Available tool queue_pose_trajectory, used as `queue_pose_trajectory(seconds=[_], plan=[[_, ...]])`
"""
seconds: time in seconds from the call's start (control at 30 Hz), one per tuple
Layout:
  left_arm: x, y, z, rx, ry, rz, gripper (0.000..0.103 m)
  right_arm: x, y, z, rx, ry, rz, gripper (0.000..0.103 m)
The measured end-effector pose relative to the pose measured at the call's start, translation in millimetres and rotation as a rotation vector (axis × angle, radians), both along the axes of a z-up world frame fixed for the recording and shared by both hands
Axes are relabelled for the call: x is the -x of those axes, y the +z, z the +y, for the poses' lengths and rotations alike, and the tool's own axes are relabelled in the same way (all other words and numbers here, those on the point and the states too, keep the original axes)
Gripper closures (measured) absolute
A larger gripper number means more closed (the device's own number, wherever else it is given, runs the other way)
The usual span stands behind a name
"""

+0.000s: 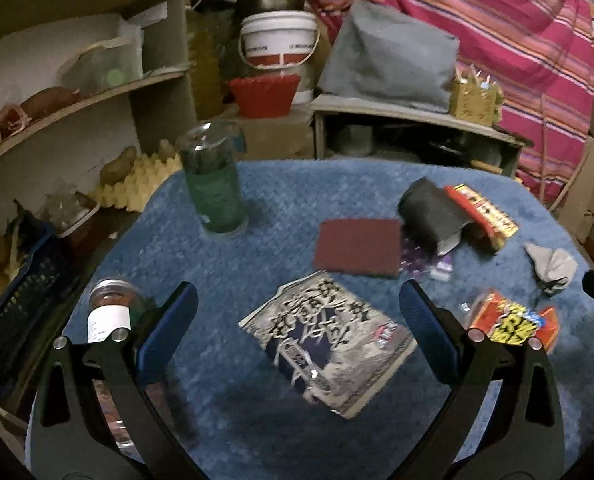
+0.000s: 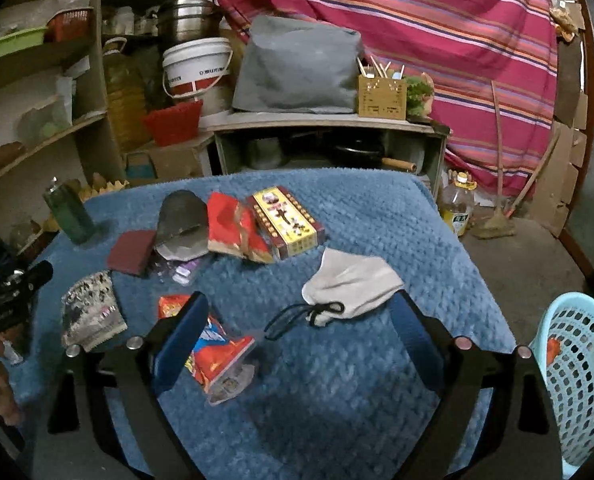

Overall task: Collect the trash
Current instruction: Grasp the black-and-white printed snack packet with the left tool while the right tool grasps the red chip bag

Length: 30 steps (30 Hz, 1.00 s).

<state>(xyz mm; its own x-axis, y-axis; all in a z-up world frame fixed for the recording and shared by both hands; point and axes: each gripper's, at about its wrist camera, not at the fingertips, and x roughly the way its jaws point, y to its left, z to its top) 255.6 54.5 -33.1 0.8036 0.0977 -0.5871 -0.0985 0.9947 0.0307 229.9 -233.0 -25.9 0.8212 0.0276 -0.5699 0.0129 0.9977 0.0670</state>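
Left gripper [image 1: 299, 320]: jaws spread wide with nothing between them; its blue pads frame the lower centre of the left wrist view above the blue cloth.
Right gripper [image 2: 299, 330]: jaws equally wide apart and empty, low in the right wrist view.
Blue cloth [image 1: 273, 248]: textured covering over the table, filling the middle of both views.
Grey printed packet [image 1: 327, 344]: lies flat in the lower centre of the left wrist view, between the left gripper's pads; in the right wrist view it sits at the left edge of the cloth.
Red snack wrapper [image 2: 217, 354]: lower left of centre in the right wrist view, partly behind the right gripper's left pad; at the right edge of the left wrist view.
Grey mask [image 2: 351, 282]: crumpled with a black strap, centre of the right wrist view, just above the right gripper's gap.
Maroon pad [image 1: 359, 246]: flat, centre of the left wrist view, just beyond the grey packet.
Dark pouch [image 1: 431, 214]: upper right of the cloth, touching a yellow-and-red box [image 2: 287, 226].
Torn red packet [image 2: 235, 226]: between the pouch and the box in the right wrist view.
Green bottle [image 1: 213, 182]: upright, upper left of the cloth.
Jar [image 1: 111, 310]: white-labelled, left edge, beside the left gripper's finger.
Light blue basket [image 2: 579, 376]: perforated, lower right corner of the right wrist view, off the table, something orange inside.
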Motion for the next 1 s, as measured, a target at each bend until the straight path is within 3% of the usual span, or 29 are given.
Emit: queue_pose_trajectory(seconds=[0.17,0.37,0.67,0.83,1.0], plan=[[-5.5,-8.5,11.1,0.035,0.010,0.031,0.005,-0.7,-10.5,9.8,0.029,0.036,0.017,0.013],[-10.7,-21.3,17.7,0.020,0.035,0.081,0.006,-5.3,-24.7,41.8,0.140,0.126,0.054,0.013],[-12.9,-26.0,21.5,0.033,0.043,0.109,0.006,-18.1,-39.9,48.6,0.114,0.190,0.137,0.015],[-18.1,-35.2,19.1,0.048,0.026,0.149,0.006,-20.5,-48.8,60.1,0.117,0.245,0.179,0.045],[-22.1,-42.1,16.5,0.054,0.019,0.178,0.006,-15.0,-46.1,66.7,0.127,0.265,0.160,0.059]])
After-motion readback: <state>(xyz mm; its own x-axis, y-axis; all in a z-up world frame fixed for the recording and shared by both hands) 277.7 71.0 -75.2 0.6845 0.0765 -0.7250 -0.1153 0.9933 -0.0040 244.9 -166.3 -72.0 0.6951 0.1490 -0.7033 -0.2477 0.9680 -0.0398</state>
